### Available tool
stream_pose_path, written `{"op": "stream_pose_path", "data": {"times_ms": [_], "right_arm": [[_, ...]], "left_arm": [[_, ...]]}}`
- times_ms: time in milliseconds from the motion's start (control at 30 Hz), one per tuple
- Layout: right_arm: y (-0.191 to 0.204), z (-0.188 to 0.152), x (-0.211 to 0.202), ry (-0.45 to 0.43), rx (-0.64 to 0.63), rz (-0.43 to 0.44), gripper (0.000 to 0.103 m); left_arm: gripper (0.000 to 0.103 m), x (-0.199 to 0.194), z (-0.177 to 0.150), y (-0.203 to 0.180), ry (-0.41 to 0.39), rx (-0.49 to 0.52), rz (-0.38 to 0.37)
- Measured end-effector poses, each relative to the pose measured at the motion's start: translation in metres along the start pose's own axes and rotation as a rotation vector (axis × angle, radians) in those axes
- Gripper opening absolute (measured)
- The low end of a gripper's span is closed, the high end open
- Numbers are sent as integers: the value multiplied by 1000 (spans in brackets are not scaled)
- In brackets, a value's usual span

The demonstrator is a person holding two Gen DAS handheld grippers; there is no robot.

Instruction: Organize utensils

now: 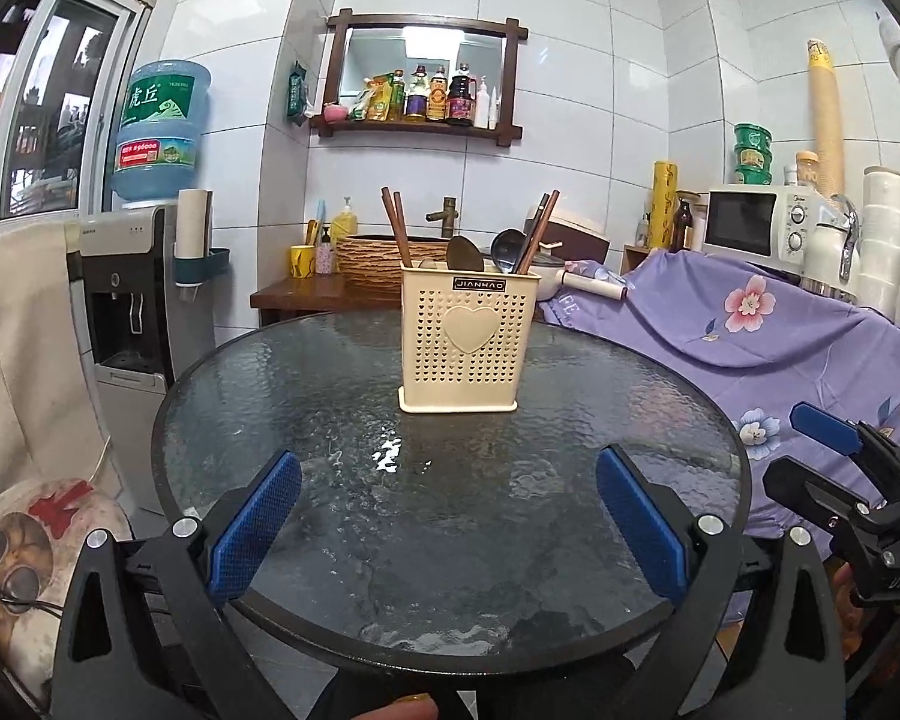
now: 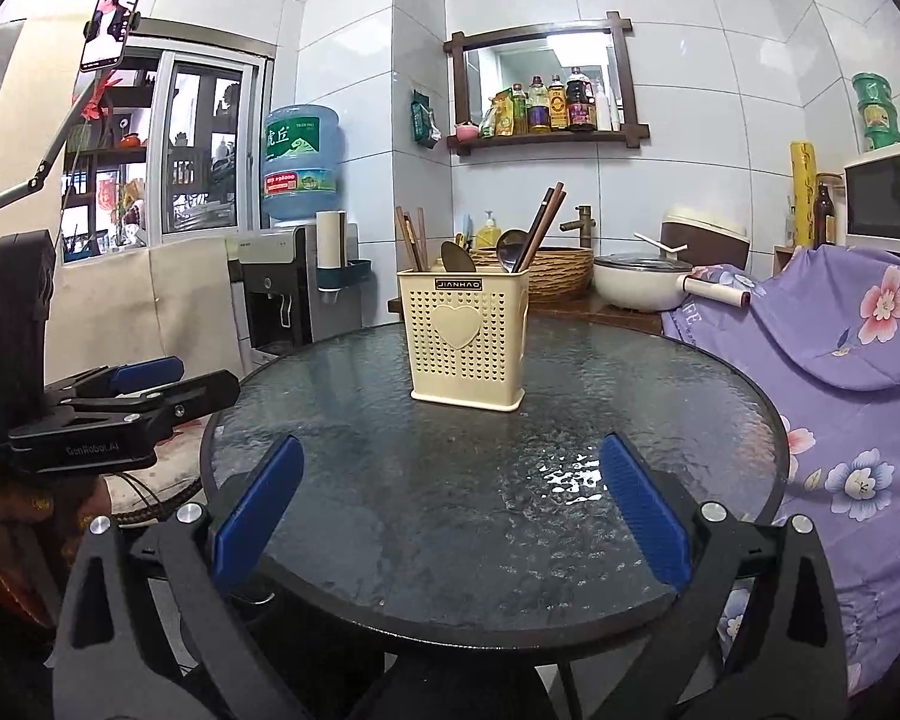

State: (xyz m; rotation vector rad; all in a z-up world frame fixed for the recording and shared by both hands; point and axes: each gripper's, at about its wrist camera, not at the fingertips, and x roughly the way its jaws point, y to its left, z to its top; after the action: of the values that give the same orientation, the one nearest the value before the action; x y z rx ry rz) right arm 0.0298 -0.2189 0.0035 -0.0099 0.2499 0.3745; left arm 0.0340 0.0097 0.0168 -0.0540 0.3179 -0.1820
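Observation:
A cream perforated utensil holder (image 1: pixel 461 342) (image 2: pixel 467 339) with a heart on its front stands upright on the far half of the round glass table (image 1: pixel 330 408) (image 2: pixel 660 408). Brown chopsticks (image 1: pixel 395 227) (image 2: pixel 545 219) lean out of it at the left and right, and two spoons (image 1: pixel 465 253) (image 2: pixel 457 257) stand between them. My left gripper (image 1: pixel 449 477) hovers open over the near table edge with nothing between its blue pads. My right gripper (image 2: pixel 452 474) is likewise open and empty, well short of the holder. Each gripper also shows at the side of the other view.
A purple floral cloth (image 1: pixel 750 324) (image 2: pixel 840 330) covers furniture right of the table. A water dispenser (image 1: pixel 132 300) (image 2: pixel 276 294) stands at the left. A wooden counter behind holds a woven basin (image 1: pixel 369 258), a white pot (image 2: pixel 642 282) and a microwave (image 1: pixel 756 222). A phone on a stand (image 2: pixel 113 21) is upper left.

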Motion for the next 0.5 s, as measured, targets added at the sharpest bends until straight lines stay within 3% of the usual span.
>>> {"op": "stream_pose_path", "data": {"times_ms": [500], "right_arm": [[1, 2, 2, 7, -7, 3, 97]], "left_arm": [[97, -4, -1, 12, 3, -38, -7]]}}
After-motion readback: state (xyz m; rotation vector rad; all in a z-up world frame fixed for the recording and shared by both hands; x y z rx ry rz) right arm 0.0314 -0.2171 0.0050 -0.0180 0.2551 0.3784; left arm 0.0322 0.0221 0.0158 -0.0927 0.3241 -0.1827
